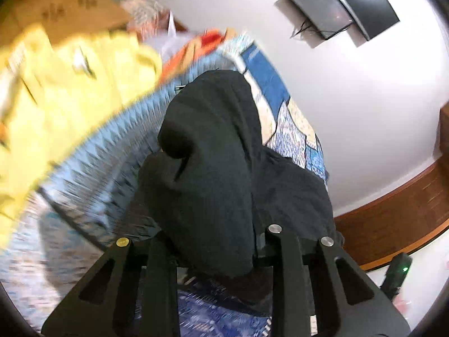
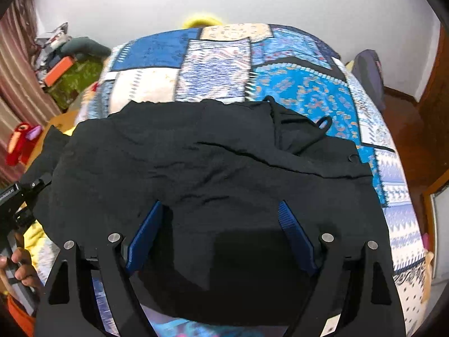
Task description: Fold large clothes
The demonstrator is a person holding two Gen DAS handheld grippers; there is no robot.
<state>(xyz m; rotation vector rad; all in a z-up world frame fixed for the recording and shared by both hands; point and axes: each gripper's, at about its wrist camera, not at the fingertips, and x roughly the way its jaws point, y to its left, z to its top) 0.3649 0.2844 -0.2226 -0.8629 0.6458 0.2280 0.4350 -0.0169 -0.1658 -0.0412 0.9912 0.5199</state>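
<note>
Here the left gripper (image 1: 216,241) is clamped on a bunched edge of the black garment (image 2: 196,168), which lies across the patchwork bedspread (image 2: 294,84). The right gripper (image 2: 221,233) stands wide open over the cloth, holding nothing. With one thin pinch, the fabric could slip free or drag crooked.

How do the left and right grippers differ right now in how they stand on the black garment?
The left gripper is closed on a bunched fold of the black garment, which drapes over its fingers; the right gripper stands wide open, its blue pads apart with the cloth lying flat between them, not pinched. The left wrist view is blurred; the right one is sharp. Both work the same garment on the patchwork bedspread.
</note>
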